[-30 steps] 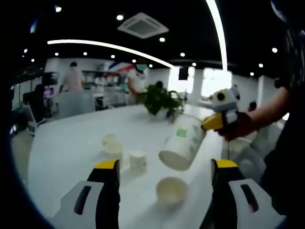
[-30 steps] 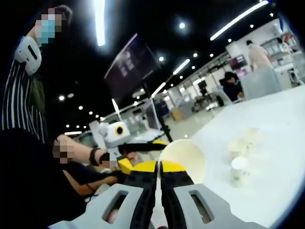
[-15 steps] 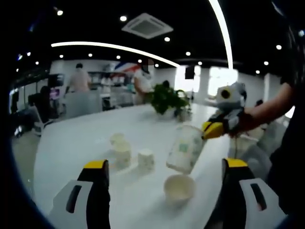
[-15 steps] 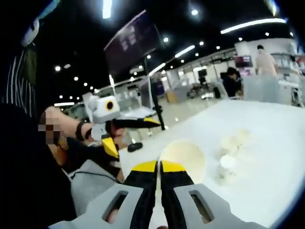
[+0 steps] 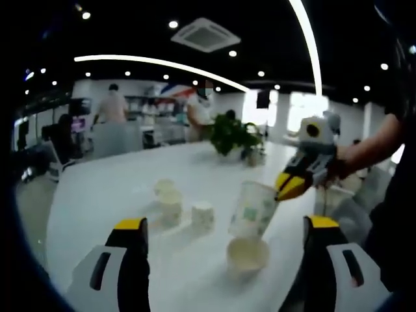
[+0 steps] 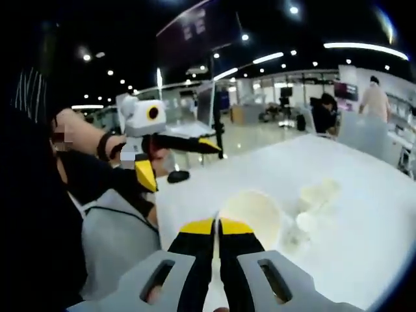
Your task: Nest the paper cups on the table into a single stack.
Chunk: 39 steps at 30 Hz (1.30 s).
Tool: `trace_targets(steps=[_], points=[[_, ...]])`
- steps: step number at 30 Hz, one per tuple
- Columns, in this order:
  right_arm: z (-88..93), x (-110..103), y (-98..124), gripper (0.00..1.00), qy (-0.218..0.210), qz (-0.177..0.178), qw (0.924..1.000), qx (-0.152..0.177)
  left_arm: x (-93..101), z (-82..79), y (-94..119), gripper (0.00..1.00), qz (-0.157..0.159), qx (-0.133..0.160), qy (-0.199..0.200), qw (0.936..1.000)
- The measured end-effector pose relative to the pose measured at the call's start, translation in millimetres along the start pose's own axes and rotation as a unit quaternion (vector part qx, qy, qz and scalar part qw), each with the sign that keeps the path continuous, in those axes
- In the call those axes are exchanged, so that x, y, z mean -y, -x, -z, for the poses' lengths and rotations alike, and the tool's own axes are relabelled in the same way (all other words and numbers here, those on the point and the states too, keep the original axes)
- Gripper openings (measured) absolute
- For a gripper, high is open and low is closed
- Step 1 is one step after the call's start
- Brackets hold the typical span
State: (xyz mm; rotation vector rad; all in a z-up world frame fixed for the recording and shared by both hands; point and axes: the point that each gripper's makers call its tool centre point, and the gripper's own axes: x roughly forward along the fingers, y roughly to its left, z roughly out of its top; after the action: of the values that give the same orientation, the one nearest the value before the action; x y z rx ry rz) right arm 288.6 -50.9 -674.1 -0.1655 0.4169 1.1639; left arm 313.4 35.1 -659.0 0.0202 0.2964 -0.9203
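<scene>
In the left gripper view my right gripper (image 5: 291, 184) comes in from the right, shut on the rim of a white paper cup with a green print (image 5: 252, 208). That cup hangs nearly upright, base down, just above an upright cup (image 5: 247, 252) on the white table (image 5: 97, 201). My left gripper (image 5: 225, 224) stands wide open low in front of them, holding nothing. In the right gripper view my right gripper (image 6: 216, 227) pinches the held cup (image 6: 255, 214), and the left gripper (image 6: 179, 164) shows open at the left. Loose cups (image 5: 203, 215) (image 5: 170, 203) stand further left.
A potted plant (image 5: 234, 135) stands at the table's far side. More small cups (image 6: 317, 194) lie past the held one. People stand by desks and chairs beyond the table. A person's sleeve and hand (image 5: 364, 153) hold the right gripper.
The right gripper has swung the held cup from a slant to almost upright and brought it down over the cup on the table. The left gripper stays open and has shifted slightly.
</scene>
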Motion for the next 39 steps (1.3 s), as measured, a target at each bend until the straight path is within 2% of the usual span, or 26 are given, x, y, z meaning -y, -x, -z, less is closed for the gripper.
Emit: trace_targets(steps=[4, 8, 17, 22, 29, 35, 39], points=[[1.9, 0, -2, 0.0, 0.022, -0.002, 0.9996, -0.018, -1.2, 3.1, 1, 0.96, -0.002, -0.002, 0.003, 1.0], [5.2, 1, -3, 0.0, 0.07, -0.004, 0.9965, -0.046, -3.1, 5.1, 3, 0.96, -0.006, -0.004, 0.001, 1.0], [8.1, 0, -6, 0.0, 0.113, -0.011, 0.9898, -0.087, -10.1, 5.6, 8, 0.95, -0.015, -0.004, 0.006, 0.9999], [8.9, -7, -12, 0.0, 0.143, -0.024, 0.9838, -0.105, -10.2, 9.6, 9, 0.94, -0.017, -0.007, 0.008, 0.9998], [4.5, -23, -19, 0.0, 0.203, -0.044, 0.9704, -0.123, -10.5, 13.5, 10, 0.93, -0.019, -0.01, 0.011, 0.9997], [10.3, -30, -23, 0.0, 0.218, -0.063, 0.9642, -0.137, -9.1, 16.4, 10, 0.93, -0.018, -0.014, 0.009, 0.9997], [16.7, -34, -24, 0.0, 0.238, -0.075, 0.9563, -0.152, -8.7, 16.9, 10, 0.93, -0.019, -0.013, 0.013, 0.9997]])
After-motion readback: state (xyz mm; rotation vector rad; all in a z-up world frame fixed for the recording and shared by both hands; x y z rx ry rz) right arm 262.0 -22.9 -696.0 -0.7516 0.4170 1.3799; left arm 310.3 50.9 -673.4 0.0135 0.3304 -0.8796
